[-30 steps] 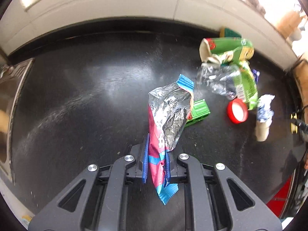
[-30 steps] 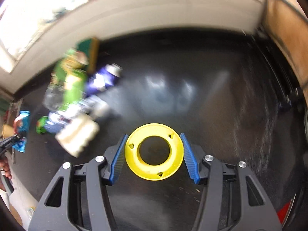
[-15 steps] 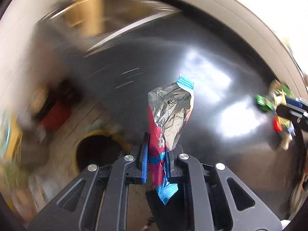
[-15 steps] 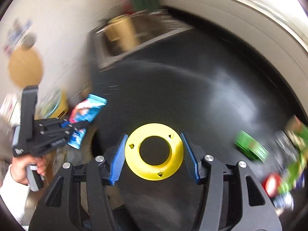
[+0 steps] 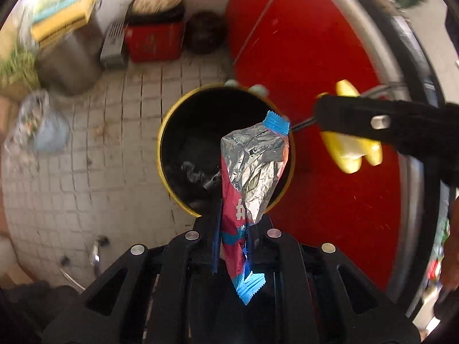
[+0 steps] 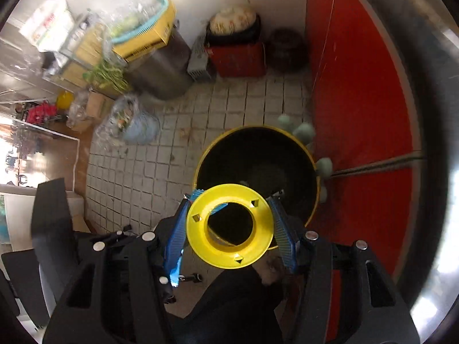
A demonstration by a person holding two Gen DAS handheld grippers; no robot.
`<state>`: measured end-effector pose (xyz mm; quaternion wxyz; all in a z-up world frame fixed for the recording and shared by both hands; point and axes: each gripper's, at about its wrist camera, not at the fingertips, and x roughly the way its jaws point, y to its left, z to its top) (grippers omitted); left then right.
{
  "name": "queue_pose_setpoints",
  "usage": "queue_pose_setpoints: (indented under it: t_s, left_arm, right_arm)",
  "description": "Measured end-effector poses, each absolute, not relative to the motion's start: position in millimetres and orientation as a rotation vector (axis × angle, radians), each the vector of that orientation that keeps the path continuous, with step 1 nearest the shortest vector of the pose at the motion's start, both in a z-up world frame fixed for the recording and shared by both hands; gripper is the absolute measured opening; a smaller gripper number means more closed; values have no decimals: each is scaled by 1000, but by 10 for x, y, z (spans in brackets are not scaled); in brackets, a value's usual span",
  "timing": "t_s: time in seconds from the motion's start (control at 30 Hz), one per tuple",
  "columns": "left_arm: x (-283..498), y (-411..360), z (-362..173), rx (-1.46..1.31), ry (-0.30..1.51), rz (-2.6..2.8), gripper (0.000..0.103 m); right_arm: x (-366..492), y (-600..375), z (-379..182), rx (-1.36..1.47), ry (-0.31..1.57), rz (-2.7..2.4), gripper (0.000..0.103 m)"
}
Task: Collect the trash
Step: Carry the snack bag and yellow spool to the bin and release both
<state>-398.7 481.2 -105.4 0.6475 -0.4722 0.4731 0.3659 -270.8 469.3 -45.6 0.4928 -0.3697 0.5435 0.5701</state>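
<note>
My left gripper [image 5: 233,229] is shut on a crumpled foil snack wrapper [image 5: 252,172], red and blue outside, silver inside. It hangs over the open yellow-rimmed black trash bin [image 5: 172,132] on the floor. My right gripper [image 6: 229,226] is shut on a yellow plastic ring [image 6: 229,253] and holds it above the same bin [image 6: 258,154]. In the left wrist view the right gripper [image 5: 373,123] with the yellow ring [image 5: 350,154] is at the right of the bin.
A red cabinet front [image 5: 315,57] stands right of the bin. On the tiled floor [image 6: 160,160] at the back are a steel pot [image 6: 163,71], a red crate [image 6: 238,57], a dark jar [image 6: 287,50] and a plastic bag [image 6: 129,123].
Both grippers have swung from the black counter and its trash pile down to the floor bin. Each still holds its item.
</note>
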Motion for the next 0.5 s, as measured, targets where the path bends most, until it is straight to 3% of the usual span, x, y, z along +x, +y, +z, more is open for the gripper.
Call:
queue_pose_setpoints:
  t_s: [0.2, 0.4, 0.47, 0.5]
  left_arm:
    - [-3781, 4973, -1746, -1134, 1059, 831, 13]
    - [-3793, 5012, -2155, -1215, 1045, 832, 13]
    - [-3770, 5018, -2174, -1202, 1068, 832, 19]
    - [-3764, 5021, -2158, -1200, 1082, 844, 41]
  right_arm:
    - [-2529, 4981, -1324, -923, 1396, 1270, 55]
    - [-2402, 5144, -1636, -924, 1424, 1241, 55]
    - [-2392, 5132, -1621, -923, 1423, 1236, 55]
    - [-2386, 5128, -1581, -909, 1413, 1238, 65]
